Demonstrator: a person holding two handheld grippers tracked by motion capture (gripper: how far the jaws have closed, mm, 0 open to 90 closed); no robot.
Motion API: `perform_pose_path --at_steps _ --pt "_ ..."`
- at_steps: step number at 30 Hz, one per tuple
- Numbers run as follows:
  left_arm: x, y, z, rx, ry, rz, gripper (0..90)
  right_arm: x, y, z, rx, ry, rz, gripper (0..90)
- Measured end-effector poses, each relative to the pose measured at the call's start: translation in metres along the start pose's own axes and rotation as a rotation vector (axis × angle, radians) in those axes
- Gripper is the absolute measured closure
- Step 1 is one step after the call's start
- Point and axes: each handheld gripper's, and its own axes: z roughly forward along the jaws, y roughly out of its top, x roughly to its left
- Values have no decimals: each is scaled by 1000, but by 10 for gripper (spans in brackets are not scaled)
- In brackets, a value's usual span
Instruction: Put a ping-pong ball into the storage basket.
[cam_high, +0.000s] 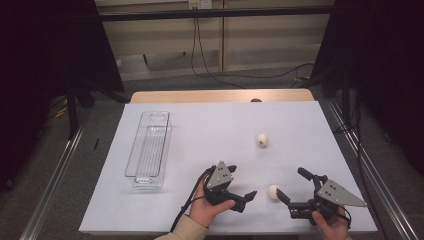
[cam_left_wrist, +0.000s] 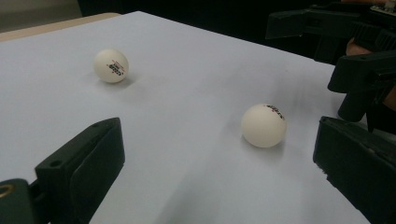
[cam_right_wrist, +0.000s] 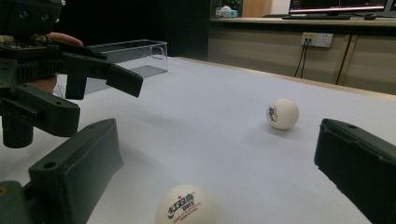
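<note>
High view shows the near ball (cam_high: 273, 192) on the white bench (cam_high: 210, 130) between both spread, empty tongs, just ahead of the right tongs (cam_high: 292, 186) and nearer them than the left tongs (cam_high: 245, 190), the far ball (cam_high: 262, 140) well beyond.

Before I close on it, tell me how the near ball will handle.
The near ball looks like a table-tennis ball, so probably very light and thin-shelled. It is round on a smooth flat sheet, so a nudge from the right gripper would likely roll it. The smooth shell may squirt from off-centre jaws.
</note>
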Motion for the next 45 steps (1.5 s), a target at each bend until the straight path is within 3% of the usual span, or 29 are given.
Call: perform_pose_path --at_steps 28,45 --pt "-7 5 16 48 -36 7 21 0 0 0 -2 0 0 0" --pt "-10 8 29 107 -28 11 21 0 0 0 -3 1 0 0"
